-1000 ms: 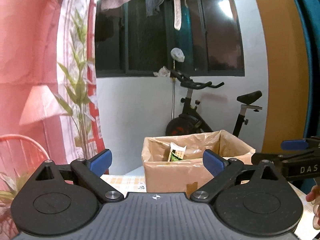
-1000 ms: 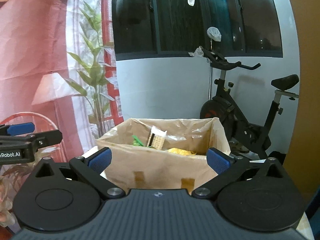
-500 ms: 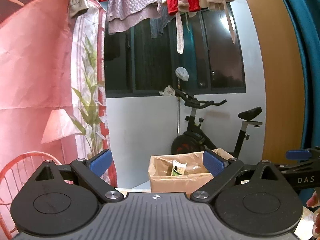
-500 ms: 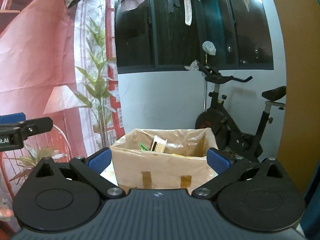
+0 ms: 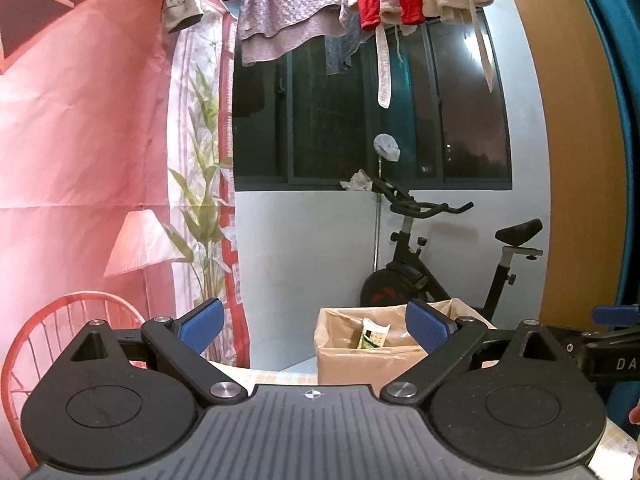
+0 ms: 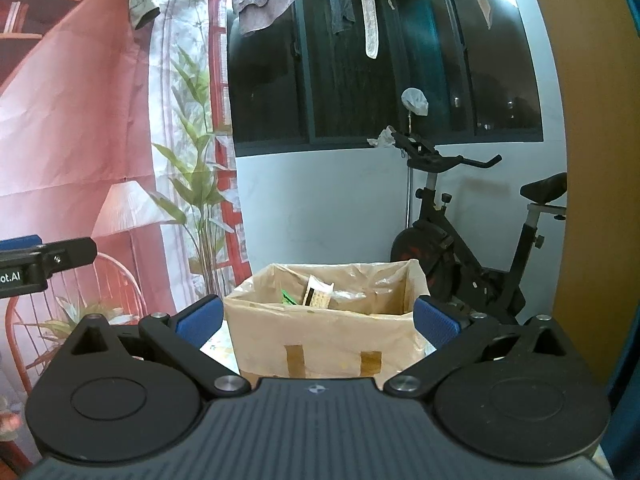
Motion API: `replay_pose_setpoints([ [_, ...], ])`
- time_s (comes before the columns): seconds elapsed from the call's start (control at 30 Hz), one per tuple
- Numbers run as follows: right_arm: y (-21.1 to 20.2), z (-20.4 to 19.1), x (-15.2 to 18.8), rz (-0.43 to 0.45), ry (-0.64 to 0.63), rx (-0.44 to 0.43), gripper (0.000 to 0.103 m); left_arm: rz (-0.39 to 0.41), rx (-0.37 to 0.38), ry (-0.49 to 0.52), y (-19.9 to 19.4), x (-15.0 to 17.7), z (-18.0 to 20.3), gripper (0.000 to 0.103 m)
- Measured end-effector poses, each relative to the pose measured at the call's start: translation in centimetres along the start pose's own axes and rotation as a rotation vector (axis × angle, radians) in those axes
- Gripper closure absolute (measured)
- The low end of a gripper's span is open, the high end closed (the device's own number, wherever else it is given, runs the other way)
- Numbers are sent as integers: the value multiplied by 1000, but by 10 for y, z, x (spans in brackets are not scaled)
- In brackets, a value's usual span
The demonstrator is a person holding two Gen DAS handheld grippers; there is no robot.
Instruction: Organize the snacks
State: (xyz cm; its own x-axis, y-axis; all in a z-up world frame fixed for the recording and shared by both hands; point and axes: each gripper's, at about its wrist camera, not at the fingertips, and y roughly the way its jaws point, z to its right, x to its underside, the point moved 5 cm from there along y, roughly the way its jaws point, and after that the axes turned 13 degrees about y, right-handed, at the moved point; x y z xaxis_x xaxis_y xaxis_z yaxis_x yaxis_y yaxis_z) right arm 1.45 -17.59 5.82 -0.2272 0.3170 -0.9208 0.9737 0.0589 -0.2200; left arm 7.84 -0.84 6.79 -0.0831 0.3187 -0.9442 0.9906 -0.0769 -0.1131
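Observation:
A brown cardboard box [image 6: 320, 336] lined with clear plastic stands on the table ahead, and several snack packets [image 6: 318, 296] stick up inside it. In the left wrist view the same box [image 5: 360, 364] sits further off, a green and white packet [image 5: 372, 334] showing in it. My left gripper [image 5: 316, 326] is open and holds nothing, well back from the box. My right gripper [image 6: 316, 320] is also open and empty, with the box framed between its blue pads [image 6: 434, 322].
A black exercise bike [image 6: 472, 256] stands behind the box by the white wall. A red wire chair [image 5: 60, 344] is at the left before a pink printed backdrop [image 5: 80, 140]. Laundry [image 5: 320, 8] hangs overhead. The table has a patterned cloth [image 5: 280, 378].
Both grippers have pulled back and tilted upward from the box, which now looks smaller and lower in both views. More hanging laundry shows at the top. Both stay open.

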Motion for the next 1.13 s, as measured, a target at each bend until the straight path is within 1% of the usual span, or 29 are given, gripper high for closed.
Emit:
replay_pose_setpoints([
  [0.07,-1,0,-1,5,-2,1,0,-1,-10,-2,-1,0,-1,5],
  [0.3,-5,-1,1,14,-8,-1,0,-5,-4,-10,-3,3,1,5],
  [1.13,-7,2,5,3,-9,-1,0,-21,0,-26,1,9,-3,5],
])
